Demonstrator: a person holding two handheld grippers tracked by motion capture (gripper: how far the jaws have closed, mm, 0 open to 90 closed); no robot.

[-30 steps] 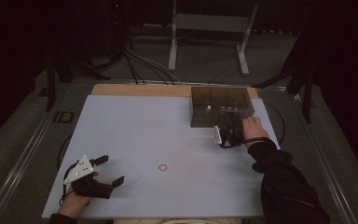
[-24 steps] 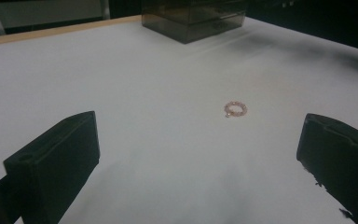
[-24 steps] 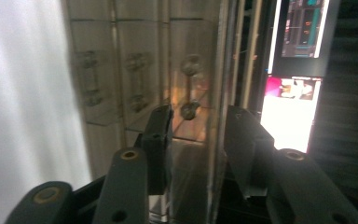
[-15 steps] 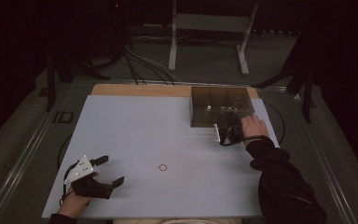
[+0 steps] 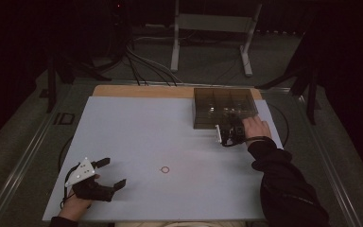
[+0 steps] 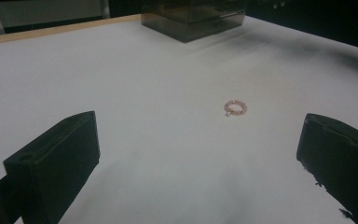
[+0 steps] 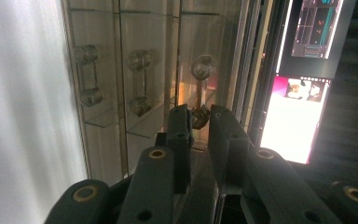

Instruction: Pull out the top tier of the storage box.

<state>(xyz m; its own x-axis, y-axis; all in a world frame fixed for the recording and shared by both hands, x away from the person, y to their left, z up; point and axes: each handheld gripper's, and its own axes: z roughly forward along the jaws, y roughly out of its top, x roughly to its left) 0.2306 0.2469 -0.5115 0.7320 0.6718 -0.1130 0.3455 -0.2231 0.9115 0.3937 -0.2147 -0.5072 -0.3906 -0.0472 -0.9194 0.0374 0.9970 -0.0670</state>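
As your right gripper [image 7: 199, 122] jaws just closing on rightmost clear dumbbell-shaped drawer handle [image 7: 200, 88] of smoky transparent drawer box [image 5: 223, 106], pull comes next; left gripper [image 5: 108, 173] wide open, empty.

White table [image 5: 137, 127]: smoky drawer box [image 5: 223, 101] at far right, pink ring [image 5: 164, 170] near front

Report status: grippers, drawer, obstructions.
Right gripper at the drawer box, jaws just closed on a drawer handle. Left gripper open, resting near the pink ring. Path clear.
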